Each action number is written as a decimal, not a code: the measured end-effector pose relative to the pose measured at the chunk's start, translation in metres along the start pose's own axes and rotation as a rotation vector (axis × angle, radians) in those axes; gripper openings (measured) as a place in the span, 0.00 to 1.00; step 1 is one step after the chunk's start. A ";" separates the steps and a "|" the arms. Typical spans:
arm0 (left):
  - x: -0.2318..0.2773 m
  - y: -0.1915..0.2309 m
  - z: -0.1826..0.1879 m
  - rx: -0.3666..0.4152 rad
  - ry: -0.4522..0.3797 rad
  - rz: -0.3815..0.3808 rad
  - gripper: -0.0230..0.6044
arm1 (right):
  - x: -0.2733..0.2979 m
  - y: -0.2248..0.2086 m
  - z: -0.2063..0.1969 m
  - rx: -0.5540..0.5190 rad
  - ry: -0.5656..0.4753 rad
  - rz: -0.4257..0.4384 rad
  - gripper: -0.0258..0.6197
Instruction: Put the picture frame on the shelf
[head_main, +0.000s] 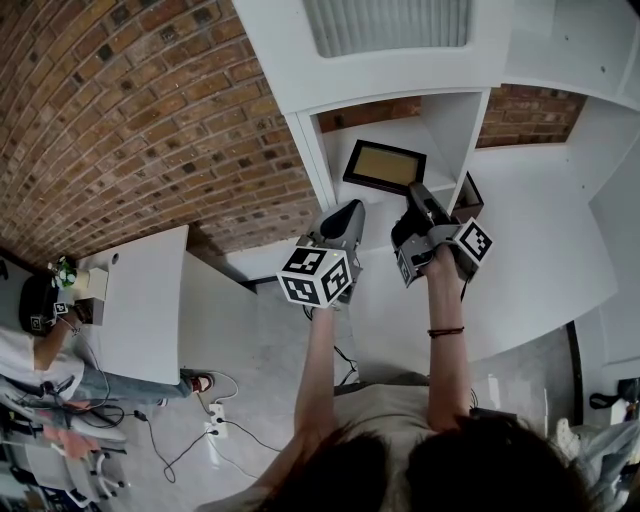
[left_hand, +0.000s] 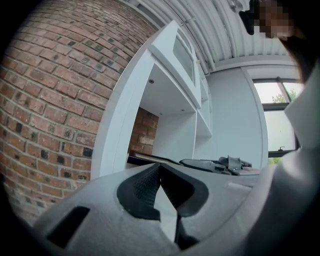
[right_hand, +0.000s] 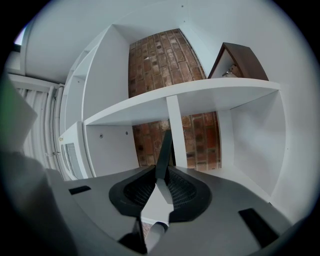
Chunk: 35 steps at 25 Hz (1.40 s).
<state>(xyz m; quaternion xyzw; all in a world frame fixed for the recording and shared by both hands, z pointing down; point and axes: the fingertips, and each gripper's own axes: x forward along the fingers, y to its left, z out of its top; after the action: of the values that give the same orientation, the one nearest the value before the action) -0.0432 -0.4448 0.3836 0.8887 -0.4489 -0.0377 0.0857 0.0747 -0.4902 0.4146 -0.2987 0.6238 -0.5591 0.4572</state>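
Note:
The picture frame (head_main: 384, 167), dark-edged with a tan middle, is inside an open compartment of the white shelf unit (head_main: 310, 160). My right gripper (head_main: 415, 192) reaches in from below and is shut on the frame's near right corner. In the right gripper view the frame (right_hand: 164, 147) shows edge-on, pinched between the pads of that gripper (right_hand: 162, 167). My left gripper (head_main: 350, 212) hovers just left of it in front of the compartment, shut with nothing in it. The left gripper view shows its tips (left_hand: 159, 167) meeting, with the frame (left_hand: 150, 158) and the right gripper (left_hand: 215, 164) beyond.
A second, brown frame (right_hand: 241, 60) leans on the shelf board (right_hand: 200, 97) to the right of the divider (head_main: 470, 140). A brick wall (head_main: 130, 110) lies left of the unit. A white table (head_main: 140, 300) with a seated person (head_main: 40, 350) is at far left; cables (head_main: 215, 420) lie on the floor.

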 end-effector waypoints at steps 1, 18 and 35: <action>0.000 0.000 0.000 0.000 -0.001 0.001 0.05 | 0.000 -0.001 -0.001 0.000 0.000 -0.003 0.15; -0.008 0.000 -0.001 0.004 0.004 0.005 0.05 | -0.005 -0.007 -0.001 -0.034 -0.019 -0.039 0.15; -0.017 0.004 -0.003 0.002 0.009 0.020 0.05 | -0.006 -0.007 -0.003 0.011 -0.051 0.026 0.15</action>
<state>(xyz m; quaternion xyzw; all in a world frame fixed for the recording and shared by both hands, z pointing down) -0.0557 -0.4328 0.3873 0.8844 -0.4574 -0.0323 0.0871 0.0737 -0.4853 0.4231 -0.3022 0.6125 -0.5487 0.4821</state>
